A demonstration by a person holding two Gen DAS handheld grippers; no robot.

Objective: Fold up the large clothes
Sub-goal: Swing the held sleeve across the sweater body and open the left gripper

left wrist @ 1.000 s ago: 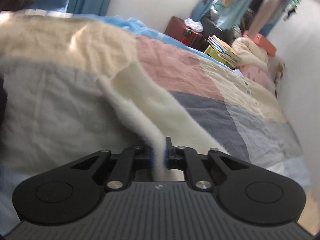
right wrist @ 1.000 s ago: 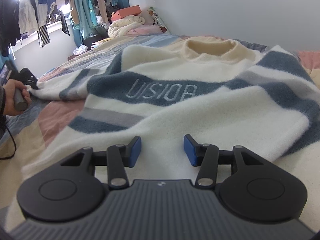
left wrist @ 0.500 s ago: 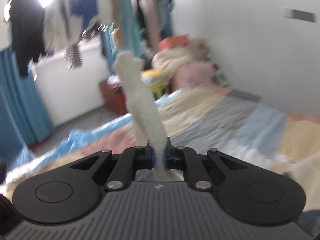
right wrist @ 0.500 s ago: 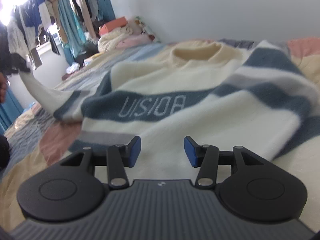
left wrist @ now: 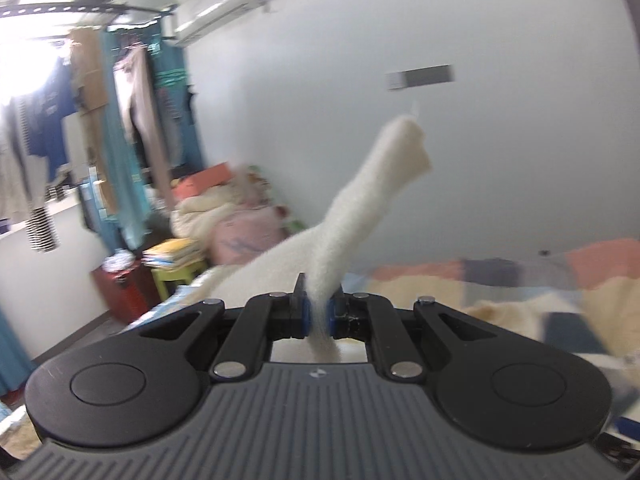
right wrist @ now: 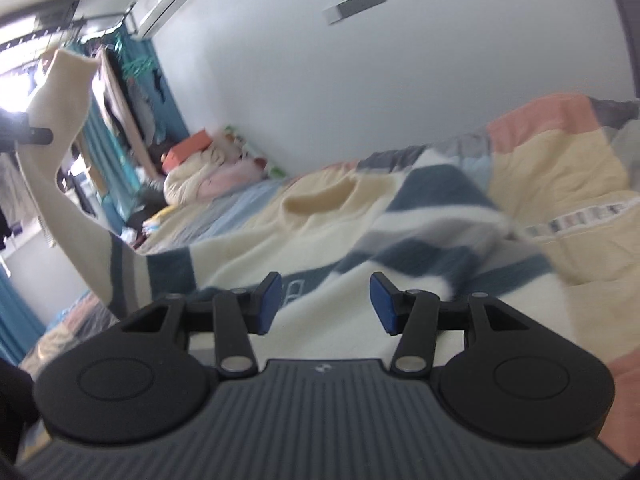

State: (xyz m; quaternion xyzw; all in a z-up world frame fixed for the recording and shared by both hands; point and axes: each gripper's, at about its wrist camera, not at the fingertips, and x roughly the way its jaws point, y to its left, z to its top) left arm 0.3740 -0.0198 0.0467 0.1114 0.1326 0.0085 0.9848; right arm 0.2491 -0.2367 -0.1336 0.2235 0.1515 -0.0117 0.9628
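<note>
At centre frame the left gripper [left wrist: 317,314] clamps the cream sleeve [left wrist: 360,216]; lay it flat across the sweater [right wrist: 360,248]. The right gripper [right wrist: 324,304] is parted, empty.

The sweater [right wrist: 360,240] across the middle of the frame is cream with dark blue and grey stripes; its raised sleeve [left wrist: 360,216] is plain cream. The bedspread [right wrist: 560,160], right, is patchwork: pale yellow, salmon pink, grey, light blue. Gripper pads [right wrist: 266,304] are blue on black. The curtains [right wrist: 96,152], left, are teal.
</note>
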